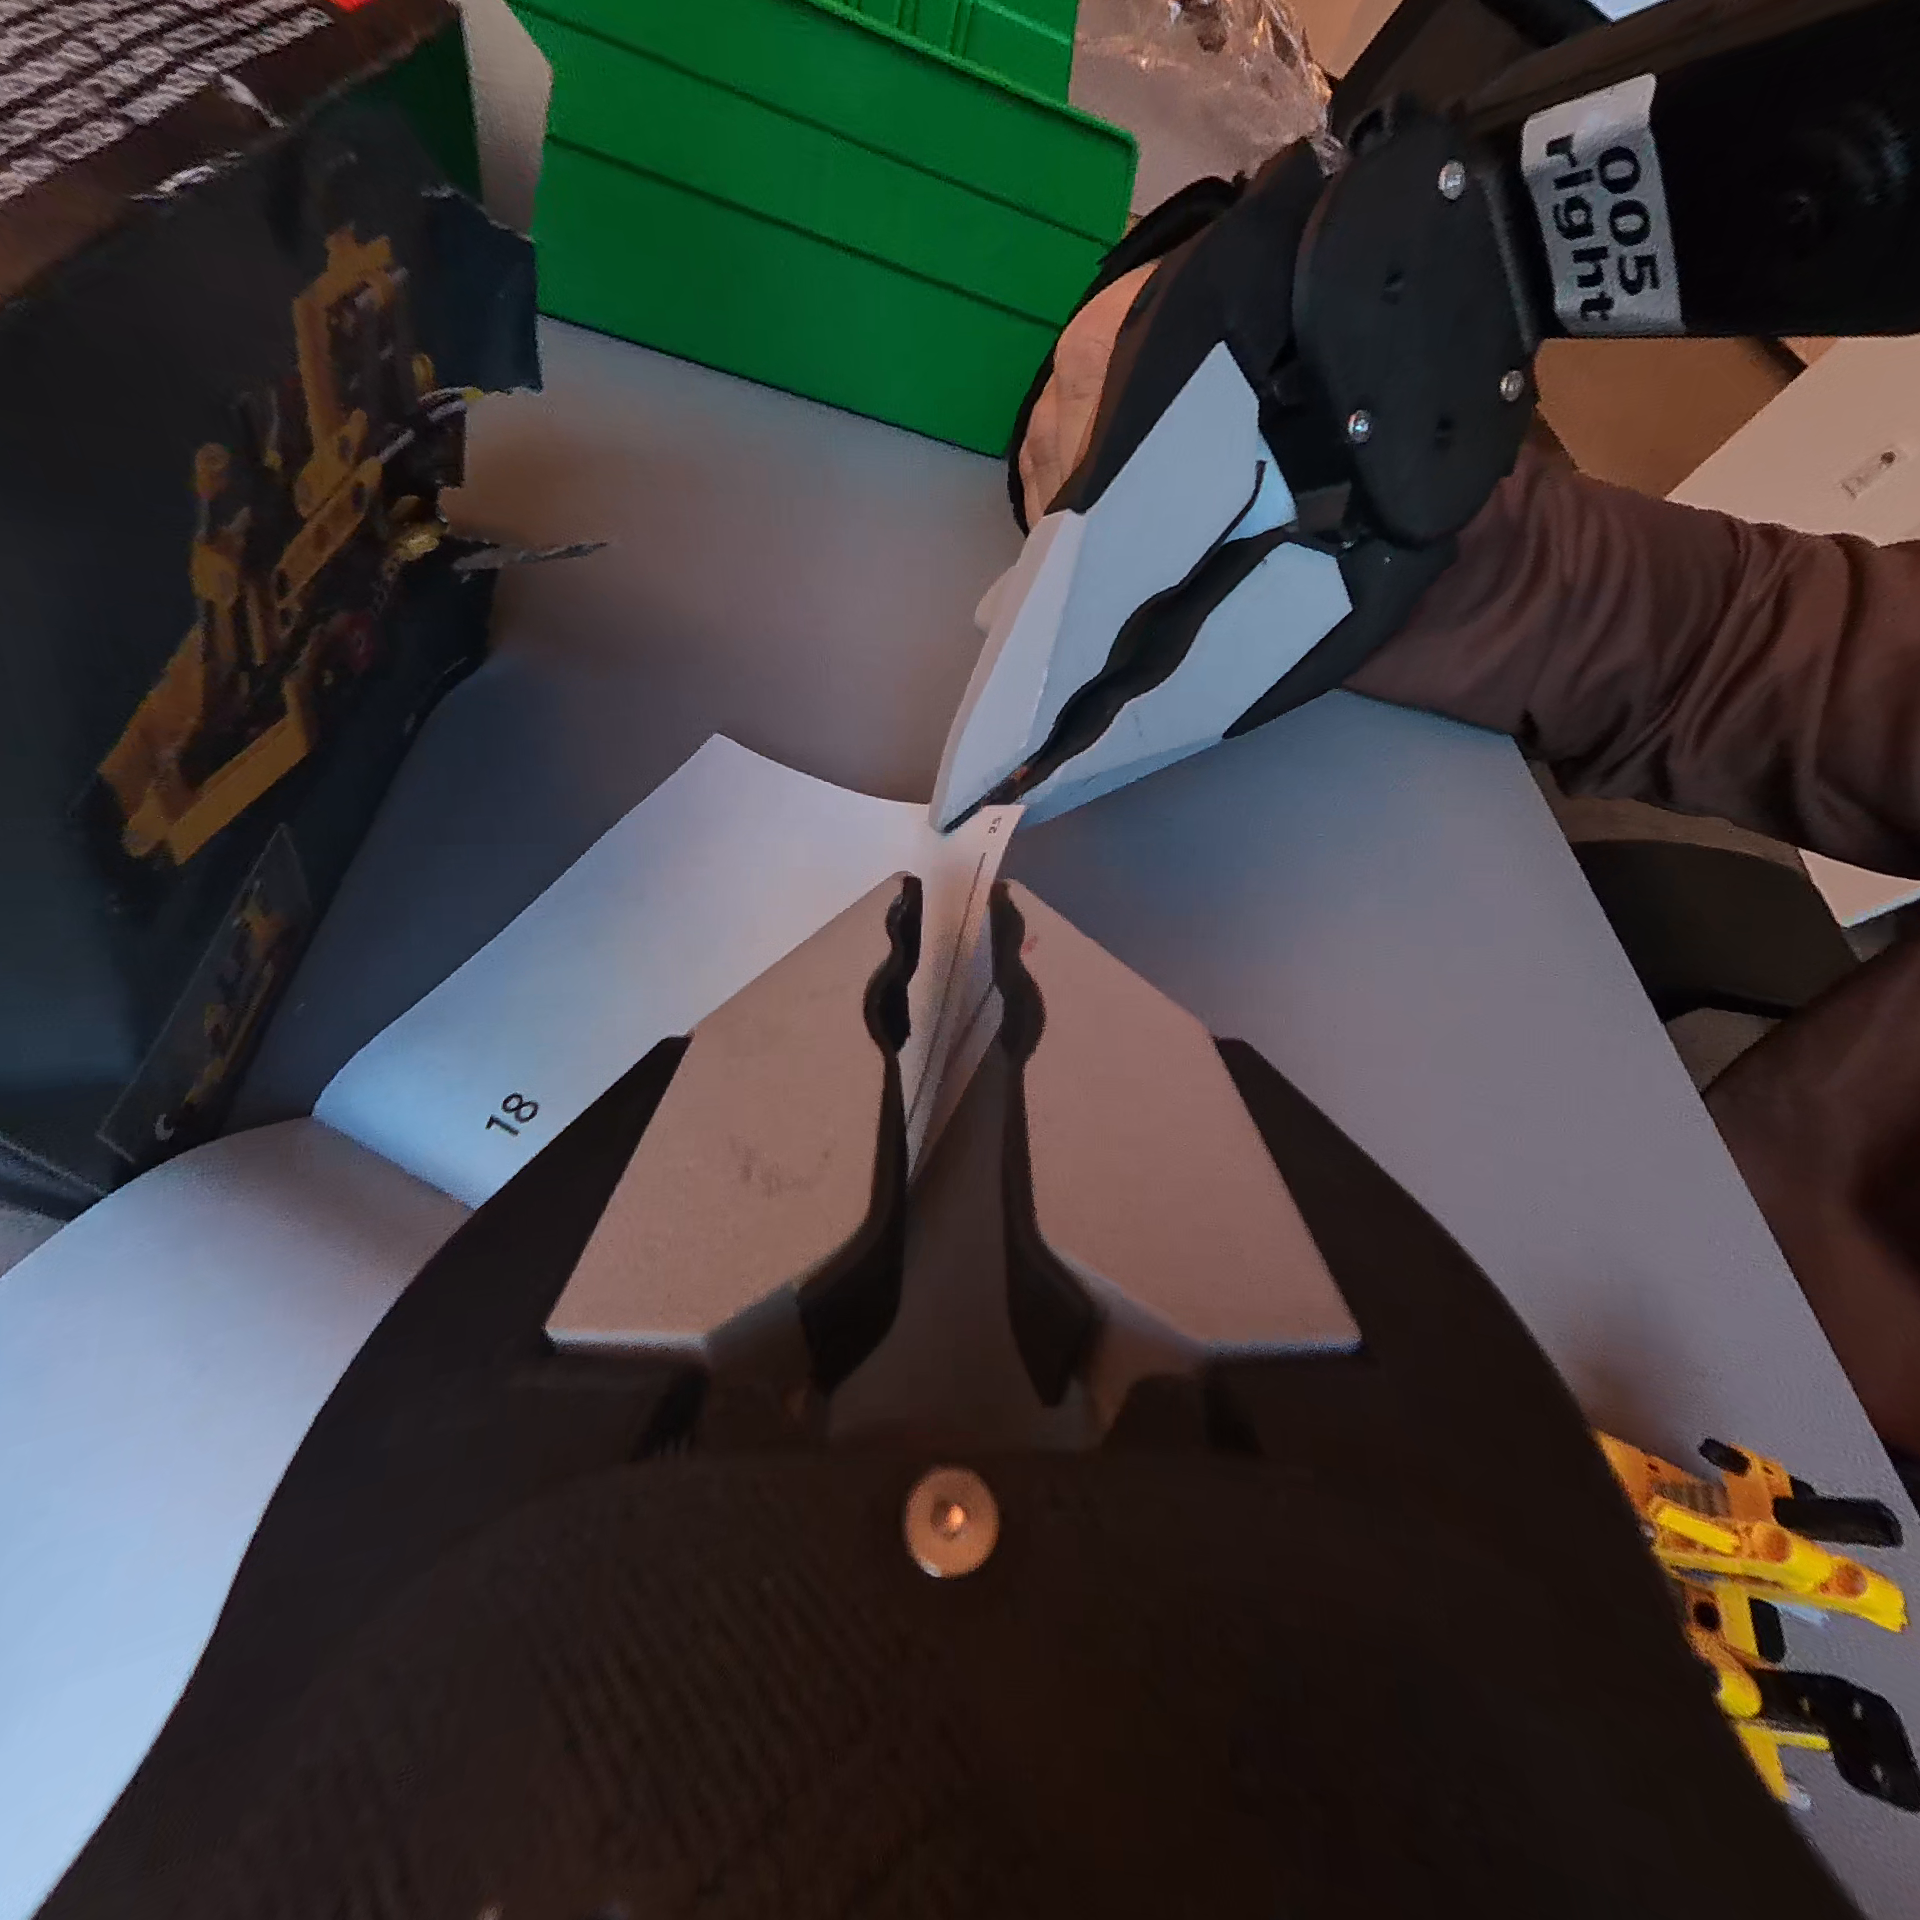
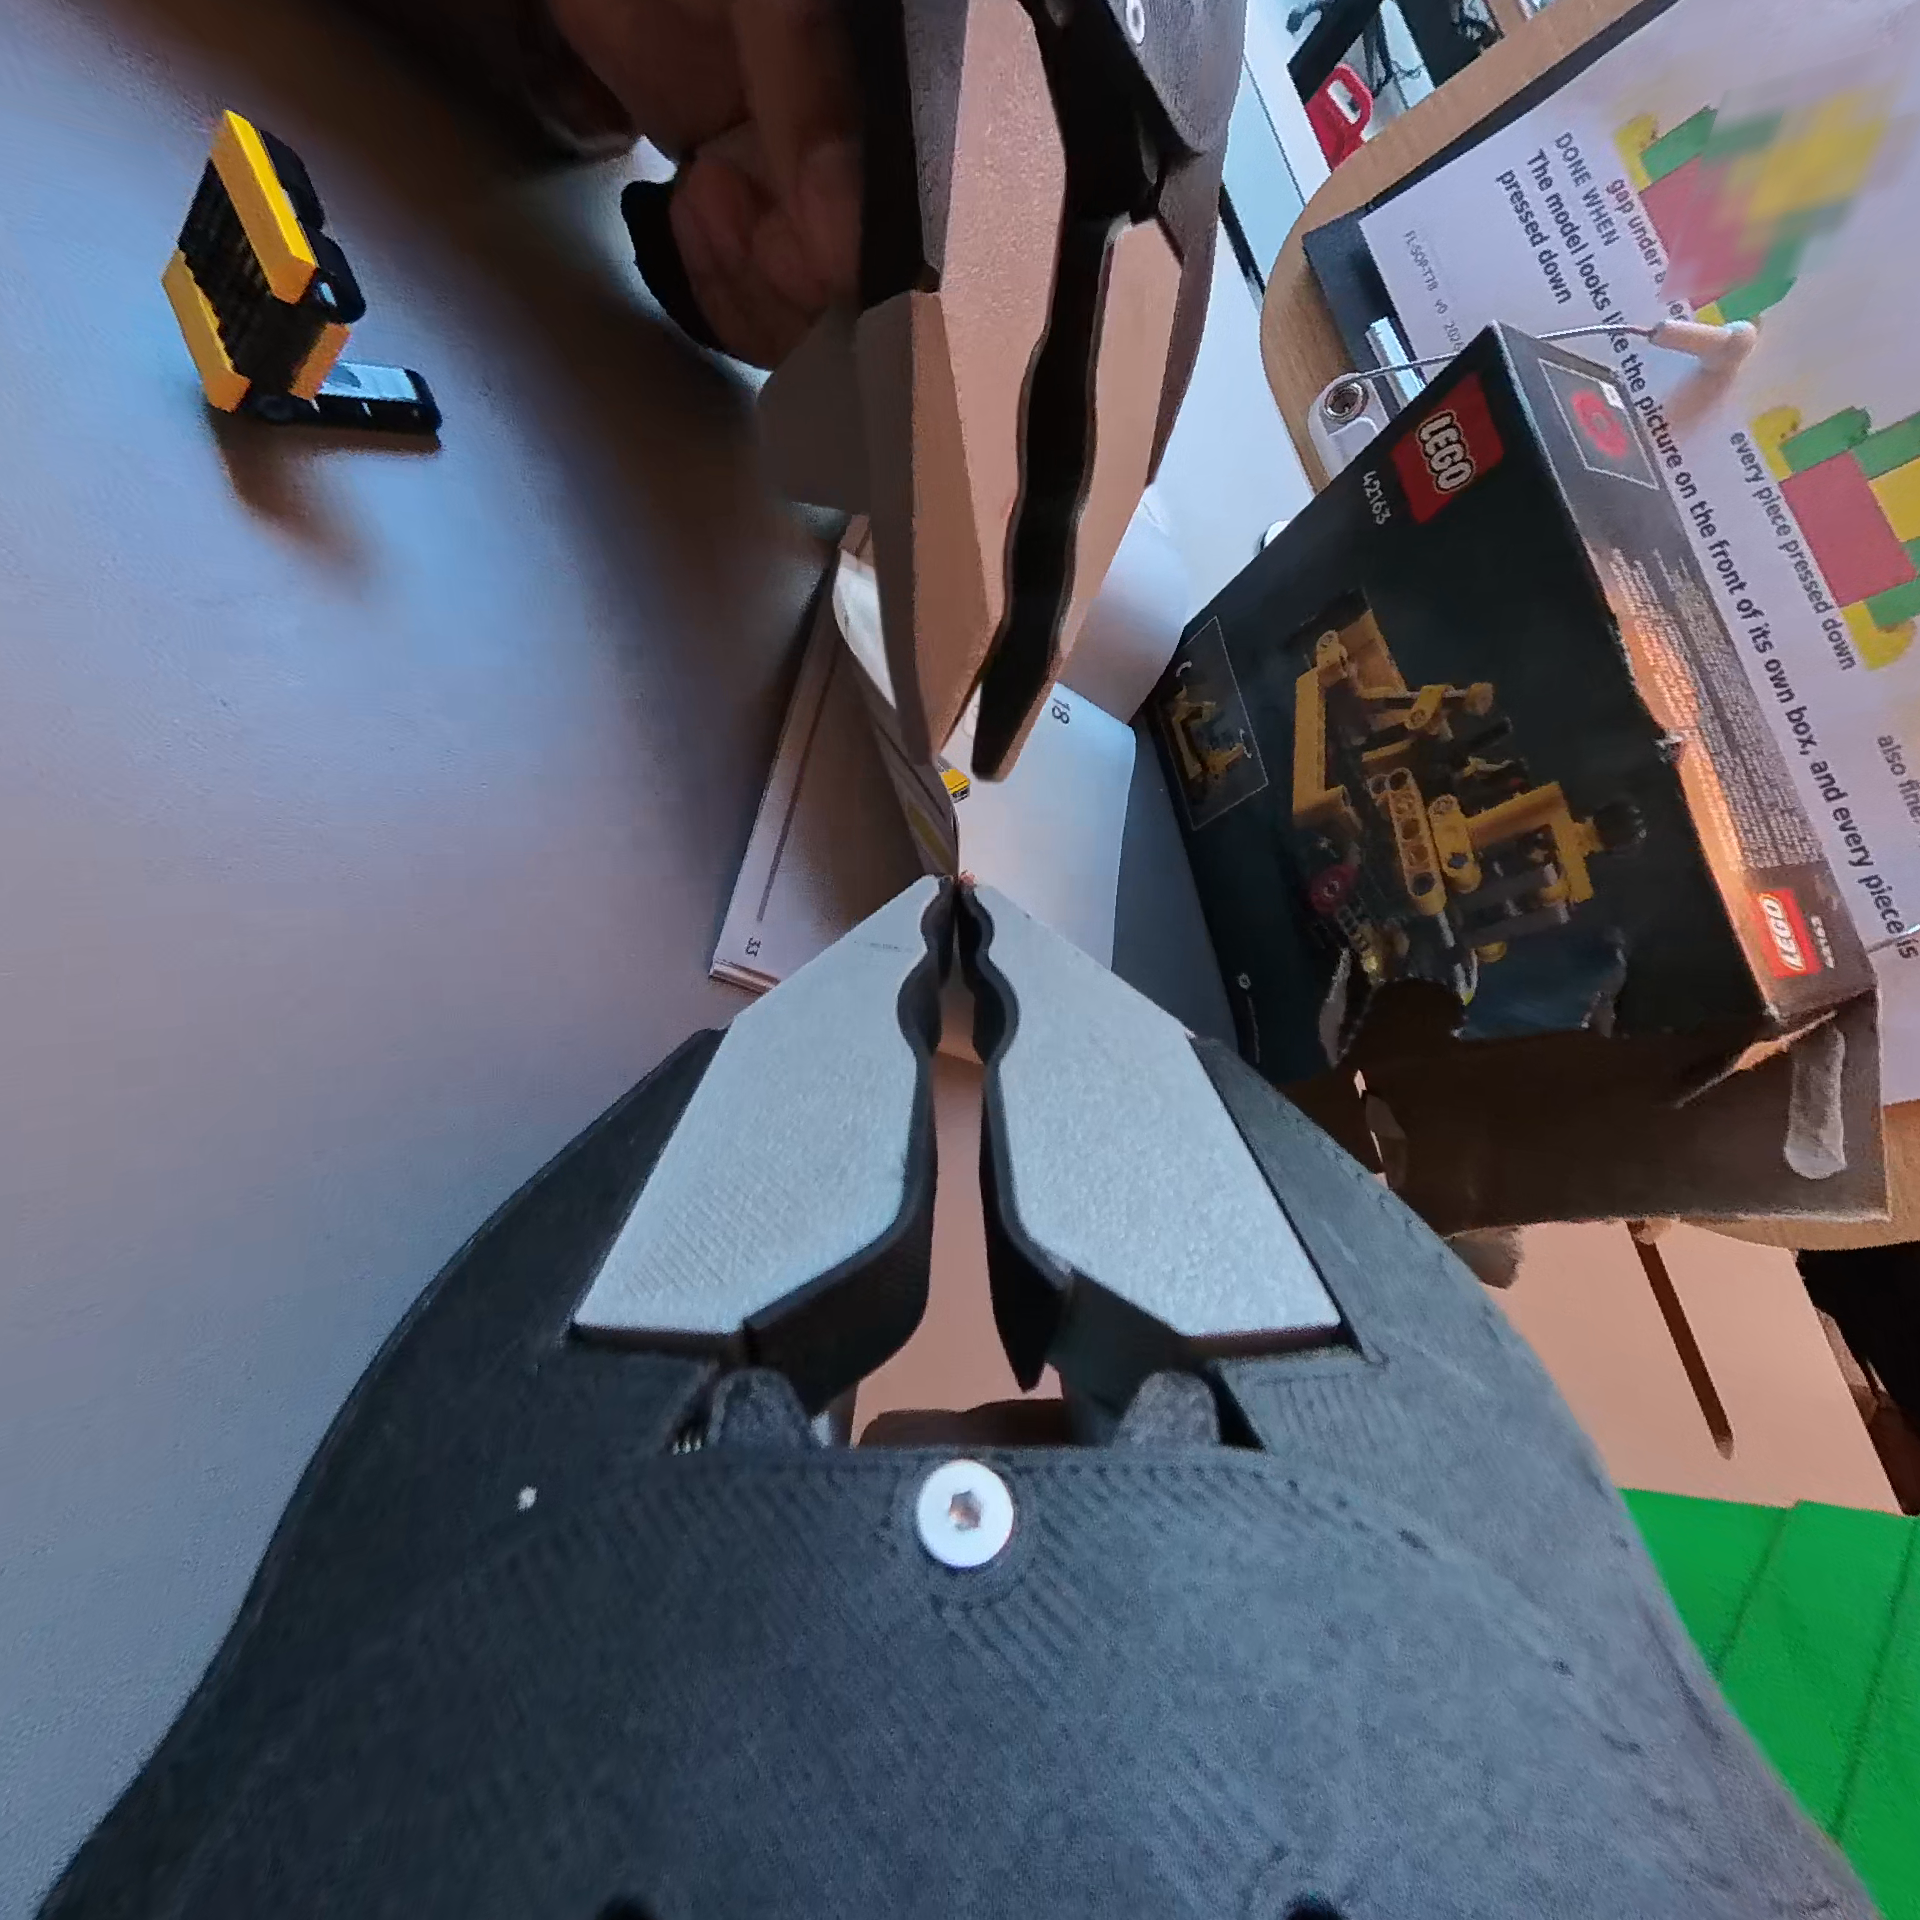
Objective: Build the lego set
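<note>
Booklet page (image 1: 727,935) pinched at 12 o'clock by right gripper (image 2: 954,894); left gripper (image 1: 951,904) straddles it, slightly spread. Only the right wrist view shows the yellow-black model (image 2: 265,270) at 10 o'clock.

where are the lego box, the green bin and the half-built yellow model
lego box (image 2: 1507,790): right wrist view, on its printed front face
green bin (image 1: 821,208): left wrist view, on its ribbed side wall
yellow model (image 2: 255,265): right wrist view, on its yellow and black body

Looked like office or lab workspace around me: plain grey counter (image 1: 1351,987), stacked green plastic bins (image 1: 821,208), cardboard boxes (image 1: 1652,405), clipboard with printed sheet (image 2: 1704,343).
</note>
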Available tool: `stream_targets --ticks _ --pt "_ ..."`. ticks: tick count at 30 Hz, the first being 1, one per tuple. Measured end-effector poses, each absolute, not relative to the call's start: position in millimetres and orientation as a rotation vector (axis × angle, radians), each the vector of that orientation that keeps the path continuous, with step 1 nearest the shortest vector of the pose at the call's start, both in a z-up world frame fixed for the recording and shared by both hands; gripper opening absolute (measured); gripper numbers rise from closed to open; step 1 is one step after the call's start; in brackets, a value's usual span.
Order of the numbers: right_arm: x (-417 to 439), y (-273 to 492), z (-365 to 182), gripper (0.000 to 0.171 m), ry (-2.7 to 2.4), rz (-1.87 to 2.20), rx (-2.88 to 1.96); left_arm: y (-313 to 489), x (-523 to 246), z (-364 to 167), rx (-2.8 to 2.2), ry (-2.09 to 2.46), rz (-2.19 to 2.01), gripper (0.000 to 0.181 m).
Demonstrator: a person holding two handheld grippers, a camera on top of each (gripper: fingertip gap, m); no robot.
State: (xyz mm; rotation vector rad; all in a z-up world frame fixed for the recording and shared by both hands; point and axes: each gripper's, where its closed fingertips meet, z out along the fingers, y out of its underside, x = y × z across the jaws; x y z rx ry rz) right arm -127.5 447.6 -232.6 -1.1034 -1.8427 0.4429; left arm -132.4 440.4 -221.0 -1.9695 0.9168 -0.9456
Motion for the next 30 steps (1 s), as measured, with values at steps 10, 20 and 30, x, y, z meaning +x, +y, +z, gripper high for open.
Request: stream_targets --ticks 10,20,30 --pt "-130 444 -228 0.005 -1.831 0.450 -1.078 442 -134 -228 -1.988 0.941 -0.883 0.000" --pt "-136 438 -226 0.017 -1.821 0.457 -1.049 443 -135 -229 -2.006 0.877 -0.976 0.000" --pt "-136 439 -229 0.016 -1.826 0.432 -1.045 443 -136 -229 -2.009 0.866 -0.997 0.000"
